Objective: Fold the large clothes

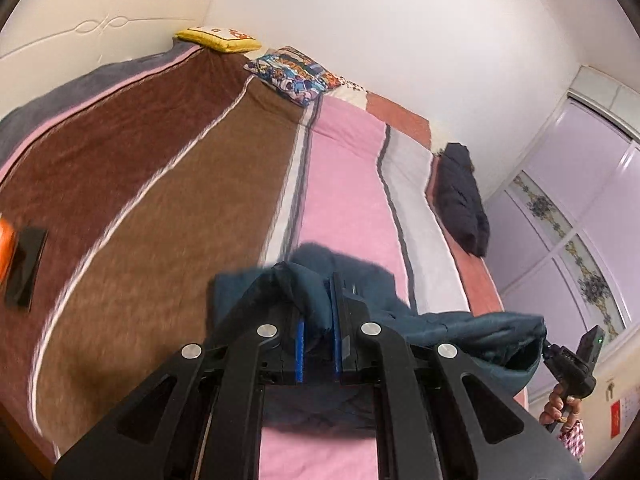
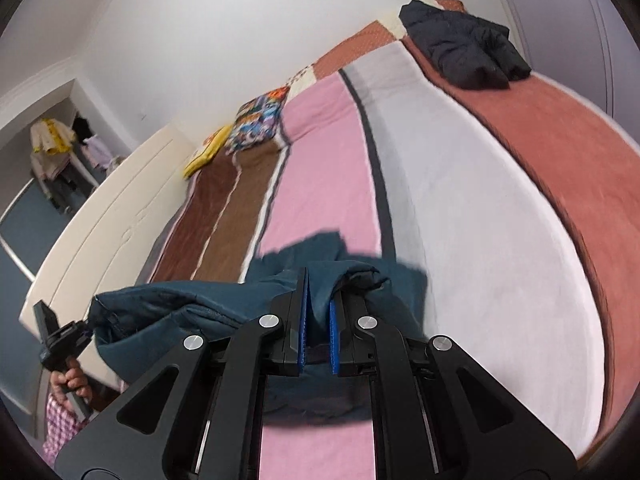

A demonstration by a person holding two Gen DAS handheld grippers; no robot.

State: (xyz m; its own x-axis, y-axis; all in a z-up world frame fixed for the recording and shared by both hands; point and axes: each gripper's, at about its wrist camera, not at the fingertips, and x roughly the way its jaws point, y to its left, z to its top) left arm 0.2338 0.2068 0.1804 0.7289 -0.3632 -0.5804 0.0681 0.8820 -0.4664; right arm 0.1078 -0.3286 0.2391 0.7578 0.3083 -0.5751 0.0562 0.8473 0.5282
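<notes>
Two grippers: left gripper [image 1: 320, 308] and right gripper [image 2: 318, 306], each clamped on one teal garment [image 1: 460, 330]; one black jacket [image 2: 466, 50] on one bed [image 2: 472, 184]; two cushions by the wall, a yellow cushion [image 1: 220, 38] and a cartoon-print cushion [image 1: 290, 74]; one cream headboard [image 1: 80, 20]; one flat black slab [image 1: 25, 266] at the bed's edge; two hands gripping handles, right hand [image 1: 558, 404] and left hand [image 2: 72, 384]
</notes>
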